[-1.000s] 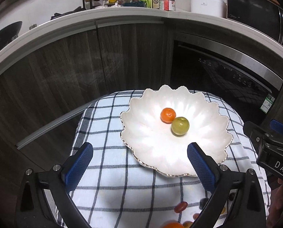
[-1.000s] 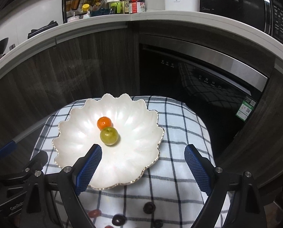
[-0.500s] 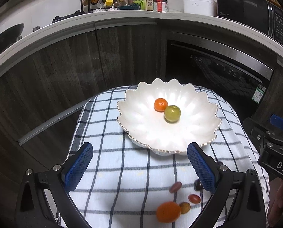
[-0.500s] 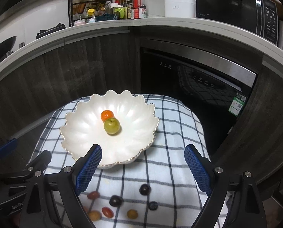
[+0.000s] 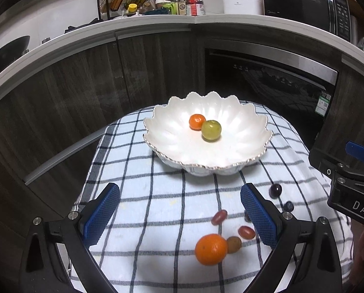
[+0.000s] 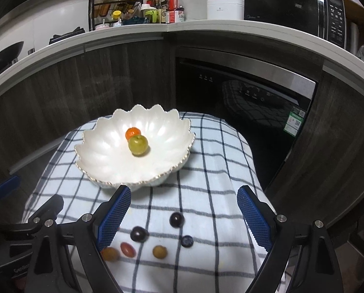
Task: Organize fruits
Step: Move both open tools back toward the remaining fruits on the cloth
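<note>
Left wrist view. My left tongs stand wide apart and hold nothing. Ahead of them, beyond the tips, the scalloped white bowl sits on the checked cloth that covers the bench. Two fruits lie in the bowl, touching: a small orange fruit and a green fruit just to its right. Between my fingers, toward the right one, loose fruit lies on the cloth: a large orange, a brownish fruit touching it, a red grape and a second red grape. Outside the right finger lie a dark grape and a blueberry. The body of my other tool shows at the right edge.

Right wrist view. My right tongs are likewise wide and empty. The bowl lies ahead and to the left of them. Between the fingers I count a dark round fruit, a dark plum-like fruit, a blueberry, a yellow-brown fruit and a red grape. An orange-yellow fruit is partly hidden by the left finger.

Finding: two fruits are in the bowl; at least six remain on the cloth. I judge the task early, with most picking left.
</note>
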Available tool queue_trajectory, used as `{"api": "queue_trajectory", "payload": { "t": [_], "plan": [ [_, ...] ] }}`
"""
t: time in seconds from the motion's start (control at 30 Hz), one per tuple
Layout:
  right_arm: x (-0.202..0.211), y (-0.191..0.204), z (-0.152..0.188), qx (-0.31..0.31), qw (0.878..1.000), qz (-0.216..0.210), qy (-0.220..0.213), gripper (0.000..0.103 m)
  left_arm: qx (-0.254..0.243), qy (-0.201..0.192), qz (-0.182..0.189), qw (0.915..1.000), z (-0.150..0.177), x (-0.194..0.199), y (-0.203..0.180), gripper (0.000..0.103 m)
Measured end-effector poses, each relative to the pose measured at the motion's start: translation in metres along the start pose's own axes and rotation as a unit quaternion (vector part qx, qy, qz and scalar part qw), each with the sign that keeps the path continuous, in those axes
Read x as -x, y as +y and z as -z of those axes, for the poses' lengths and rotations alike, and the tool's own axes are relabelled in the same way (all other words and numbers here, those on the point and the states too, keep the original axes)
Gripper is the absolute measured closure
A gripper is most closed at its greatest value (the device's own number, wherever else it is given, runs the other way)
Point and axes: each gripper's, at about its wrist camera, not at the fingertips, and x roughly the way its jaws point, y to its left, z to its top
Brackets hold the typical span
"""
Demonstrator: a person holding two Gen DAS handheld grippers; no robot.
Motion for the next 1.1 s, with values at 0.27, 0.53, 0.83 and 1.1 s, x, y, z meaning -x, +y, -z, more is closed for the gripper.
{"api": "queue_trajectory", "payload": {
  "t": [0.27, 0.53, 0.83, 1.1],
  "plan": [
    [-0.002, 0.003, 0.025, 0.010, 1.000, -0.006, 0.010, 0.013, -0.003, 0.004, 0.012, 0.9999, 0.023, -0.004, -0.003, 0.005],
    [-0.005, 0.008, 0.047, 0.027, 0.999, -0.014, 0.013, 0.014, -0.009, 0.013, 0.018, 0.9997, 0.047, -0.011, -0.008, 0.008],
    [-0.015, 0.009, 0.064, 0.035, 0.999, -0.020, 0.019, 0.015, -0.012, 0.022, 0.018, 0.9995, 0.064, -0.021, -0.009, 0.010],
    [-0.032, 0.011, 0.078, 0.038, 0.998, -0.032, 0.041, 0.026, -0.017, 0.018, 0.024, 0.9994, 0.076, -0.026, -0.011, 0.013]
  ]
}}
